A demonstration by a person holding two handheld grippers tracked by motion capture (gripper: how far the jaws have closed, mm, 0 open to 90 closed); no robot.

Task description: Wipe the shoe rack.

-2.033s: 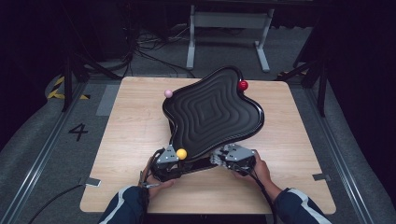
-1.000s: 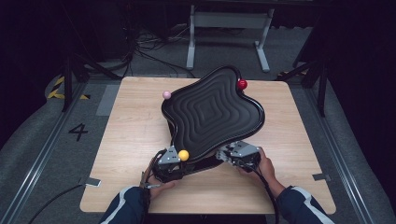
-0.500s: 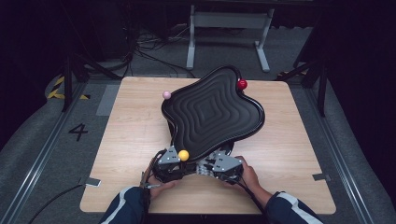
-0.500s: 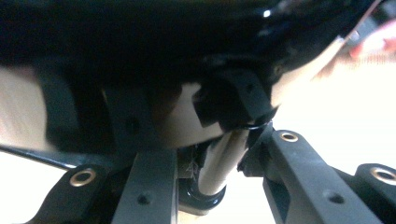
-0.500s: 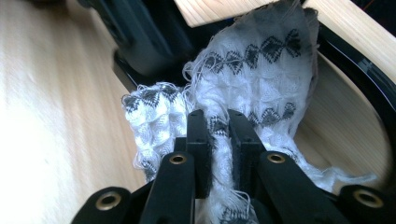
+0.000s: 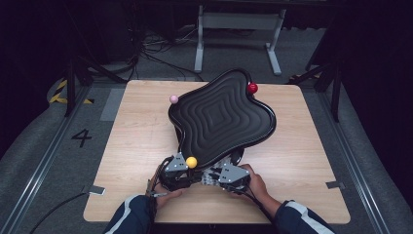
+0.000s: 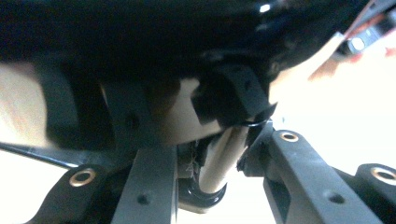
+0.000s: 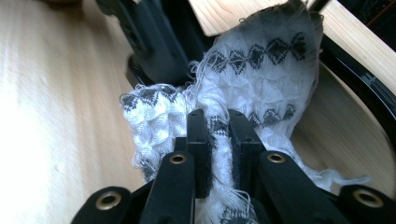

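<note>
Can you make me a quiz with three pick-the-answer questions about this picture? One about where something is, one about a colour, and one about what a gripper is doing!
1. Where is the red ball?
A. at the far edge of the black tray
B. on the floor
C. between the right gripper's jaws

2. What colour is the ball beside the left gripper?
A. blue
B. yellow
C. green

3. What is the right gripper doing?
A. standing wide open over bare table
C. pinching a ball
B. shut on a white cloth with a black pattern

Answers: 1 A, the red ball sits by the tray's far rim in the high view. 2 B, the yellow ball sits at the tray's near edge next to that gripper. 3 B, the right gripper view shows the cloth squeezed between the two close jaws.
</note>
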